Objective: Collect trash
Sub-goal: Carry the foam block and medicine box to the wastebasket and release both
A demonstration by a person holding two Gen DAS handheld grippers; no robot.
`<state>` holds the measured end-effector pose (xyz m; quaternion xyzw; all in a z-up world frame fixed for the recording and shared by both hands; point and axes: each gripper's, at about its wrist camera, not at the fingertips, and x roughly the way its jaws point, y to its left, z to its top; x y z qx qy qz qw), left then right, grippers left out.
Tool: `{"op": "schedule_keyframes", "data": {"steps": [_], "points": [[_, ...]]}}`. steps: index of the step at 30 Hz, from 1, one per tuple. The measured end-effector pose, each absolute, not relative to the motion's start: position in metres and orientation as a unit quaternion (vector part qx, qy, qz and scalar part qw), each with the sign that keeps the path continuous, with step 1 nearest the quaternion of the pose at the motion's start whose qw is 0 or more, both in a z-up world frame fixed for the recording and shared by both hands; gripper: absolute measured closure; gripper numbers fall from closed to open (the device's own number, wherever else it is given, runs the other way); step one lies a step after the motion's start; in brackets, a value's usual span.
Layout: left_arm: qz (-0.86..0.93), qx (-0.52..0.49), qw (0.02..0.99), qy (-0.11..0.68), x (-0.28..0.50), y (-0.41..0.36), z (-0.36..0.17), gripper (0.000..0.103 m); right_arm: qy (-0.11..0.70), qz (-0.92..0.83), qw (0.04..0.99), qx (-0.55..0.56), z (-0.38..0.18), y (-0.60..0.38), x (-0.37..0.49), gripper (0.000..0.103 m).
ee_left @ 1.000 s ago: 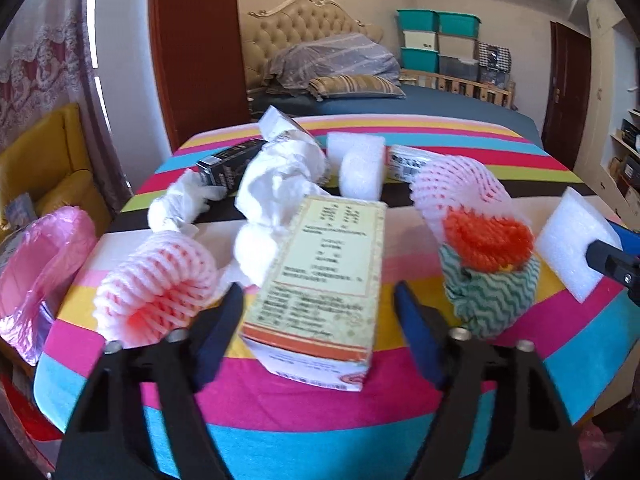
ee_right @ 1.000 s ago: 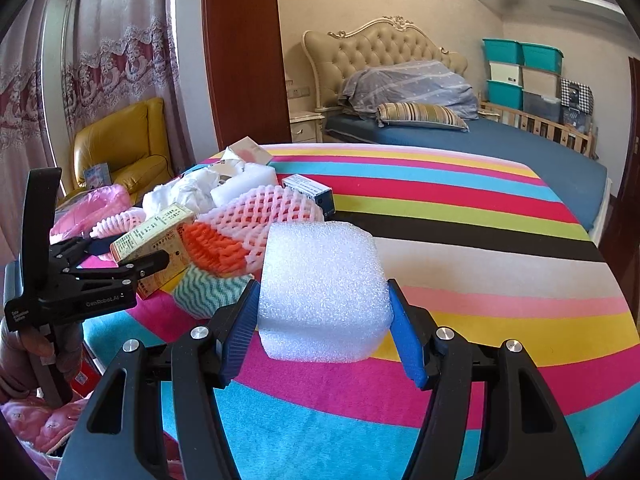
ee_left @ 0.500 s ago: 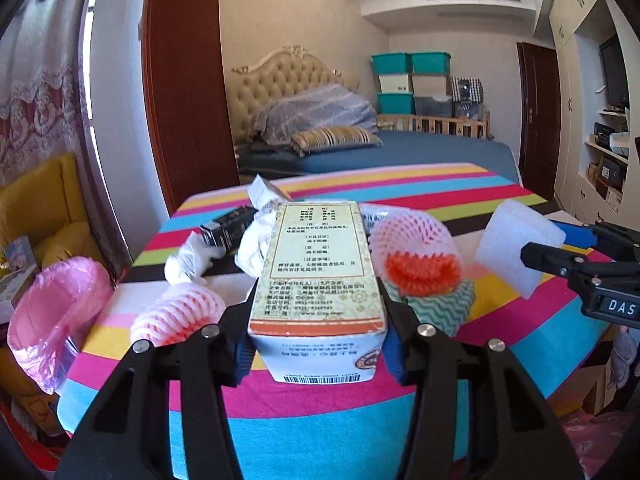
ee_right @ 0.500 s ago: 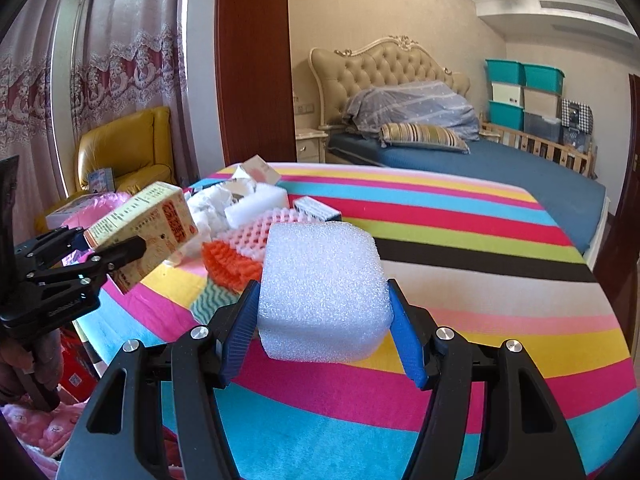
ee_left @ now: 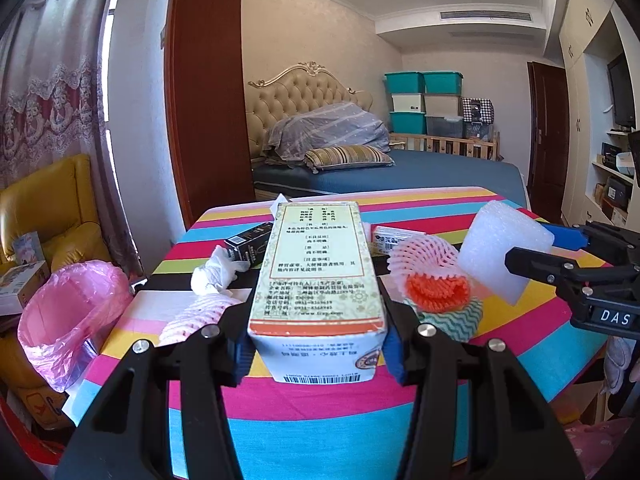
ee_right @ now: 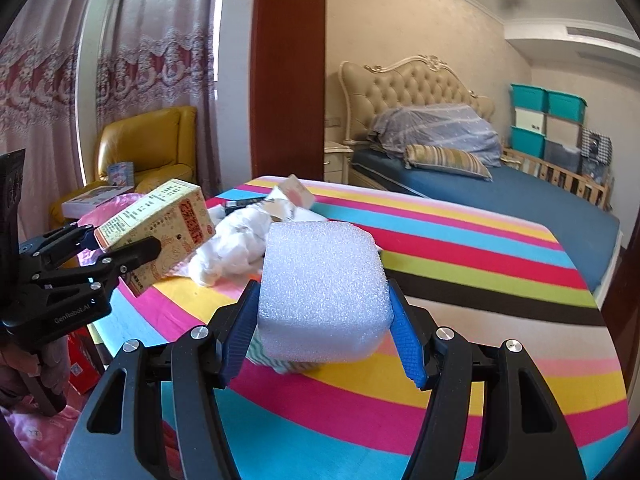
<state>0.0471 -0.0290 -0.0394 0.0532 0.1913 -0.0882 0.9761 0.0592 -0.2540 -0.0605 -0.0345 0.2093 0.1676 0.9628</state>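
1. We hold a printed carton (ee_left: pixel 318 276) in the left gripper (ee_left: pixel 316 344), its jaws pinching the carton's two long sides near the barcode end, and the carton rides clear above the striped desk (ee_left: pixel 320 420).
2. We hold a white foam block (ee_right: pixel 324 292) in the right gripper (ee_right: pixel 322 344), the blue pads pressed against its left and right faces; it too is off the desk.
3. The pink bin bag (ee_left: pixel 68 312) stands open just off the desk's left edge, so we judge the step in hand to be carrying both pieces there.
4. To do it well, we take the carton over first, since the left gripper is nearer the bag, and release only once the carton is over the bag's mouth.
5. We keep an even squeeze on the foam: it is soft and may slip or spring out if we loosen.
6. We cross above the fruit nets (ee_left: pixel 434 280) and crumpled paper (ee_right: pixel 236 244), which remain on the desk for later trips, along with a black box (ee_left: pixel 248 246).
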Motion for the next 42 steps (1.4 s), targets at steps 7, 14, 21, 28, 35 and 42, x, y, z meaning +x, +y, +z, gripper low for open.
{"op": "schedule_keyframes", "data": {"steps": [7,14,21,28,35,42], "points": [[-0.057,0.041,0.979,0.189,0.042,-0.005,-0.037,0.053,0.206,0.203,0.956,-0.050,-0.051,-0.224,0.067,0.043],[-0.021,0.019,0.982,0.189,0.037,0.034,-0.038,0.053,0.210,0.251,0.942,-0.073,-0.045,-0.180,0.082,0.043],[-0.024,0.014,0.981,0.191,0.033,0.053,-0.050,0.047,0.236,0.259,0.934,-0.072,-0.056,-0.159,0.093,0.043],[-0.055,0.002,0.972,0.230,0.027,0.057,-0.069,0.033,0.237,0.259,0.933,-0.075,-0.058,-0.158,0.091,0.043],[-0.075,-0.006,0.948,0.308,0.040,0.054,-0.107,0.054,0.238,0.256,0.934,-0.072,-0.059,-0.163,0.092,0.043],[-0.055,-0.008,0.962,0.269,0.029,0.066,-0.088,0.055,0.242,0.275,0.926,-0.090,-0.061,-0.146,0.094,0.043]]}}
